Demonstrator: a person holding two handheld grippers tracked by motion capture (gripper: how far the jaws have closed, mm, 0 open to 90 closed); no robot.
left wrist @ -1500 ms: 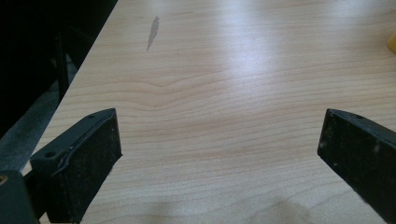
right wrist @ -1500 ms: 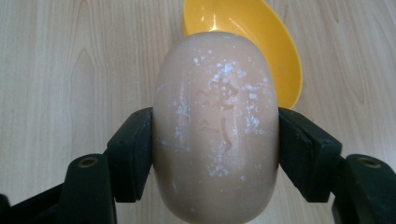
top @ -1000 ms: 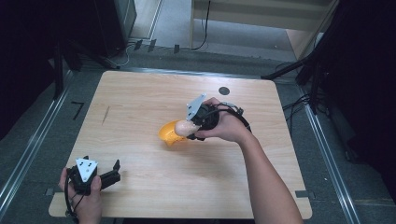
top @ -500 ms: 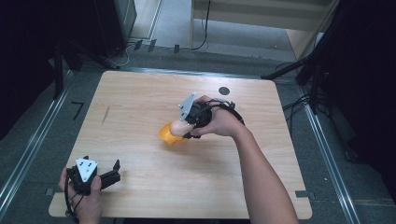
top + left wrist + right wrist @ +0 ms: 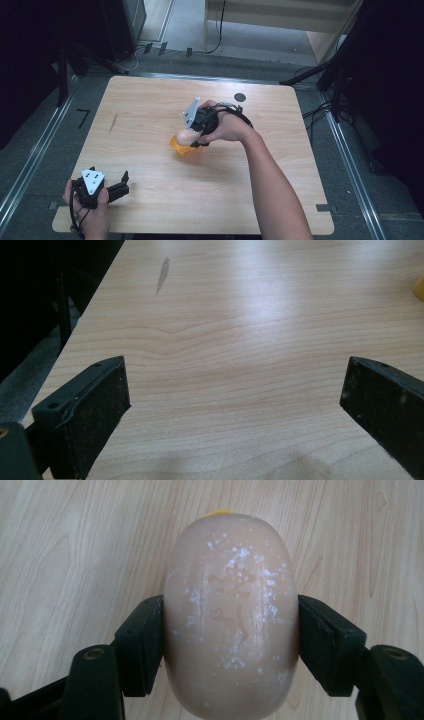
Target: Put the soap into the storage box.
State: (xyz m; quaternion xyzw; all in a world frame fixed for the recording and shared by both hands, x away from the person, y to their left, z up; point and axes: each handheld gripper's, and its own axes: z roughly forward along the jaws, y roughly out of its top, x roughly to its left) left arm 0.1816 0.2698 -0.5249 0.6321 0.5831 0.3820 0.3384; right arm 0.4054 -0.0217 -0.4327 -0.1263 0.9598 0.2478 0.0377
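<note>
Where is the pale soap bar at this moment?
In the high view the soap bar is near the table's middle, clamped in the right claw, directly over a yellow-orange object.

A pale wooden table (image 5: 150,100) is standing on grey floor (image 5: 190,30); cables (image 5: 220,30) are trailing behind it, and light is glaring off the tabletop.
</note>
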